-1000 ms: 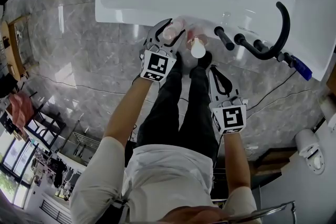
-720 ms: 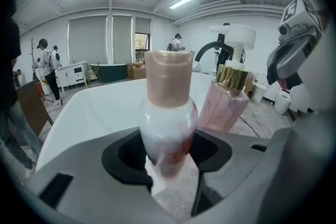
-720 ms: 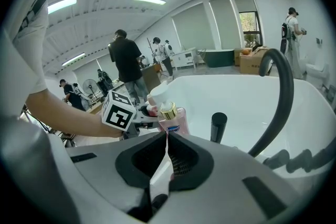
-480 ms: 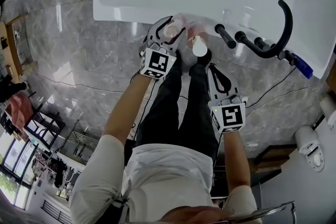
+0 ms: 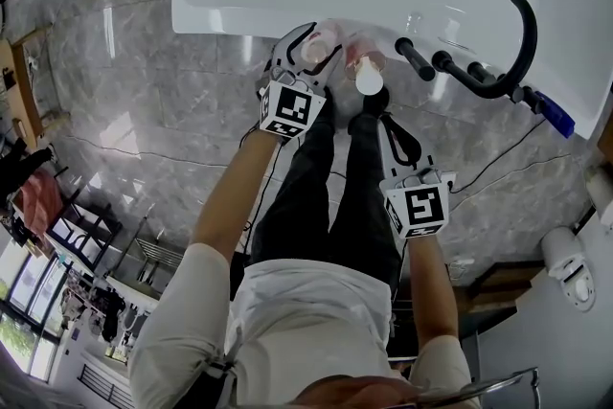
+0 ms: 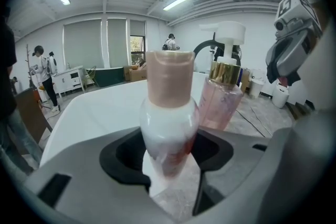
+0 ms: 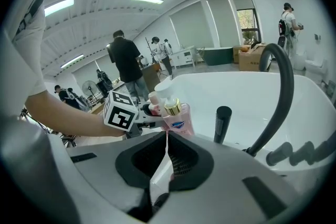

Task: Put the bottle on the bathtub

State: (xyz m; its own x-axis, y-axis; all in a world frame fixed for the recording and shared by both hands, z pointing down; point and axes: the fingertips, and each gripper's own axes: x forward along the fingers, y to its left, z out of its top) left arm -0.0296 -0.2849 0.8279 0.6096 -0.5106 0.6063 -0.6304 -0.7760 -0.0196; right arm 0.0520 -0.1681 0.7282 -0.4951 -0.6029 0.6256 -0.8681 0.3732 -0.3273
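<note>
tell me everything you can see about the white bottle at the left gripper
The white bottle has a rounded, glossy, plastic-looking body, a tall beige-pink cap and a reddish print low down. It stands upright, apparently on the bathtub's rim, between the jaws of the left gripper, which have just been opening; the pads look barely off it. A pink pump bottle stands close beside it.

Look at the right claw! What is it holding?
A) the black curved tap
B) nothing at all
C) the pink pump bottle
B: the right claw has its jaws pressed together with nothing between them, while the pink pump bottle with the gold collar stands apart from it on the white bathtub.
</note>
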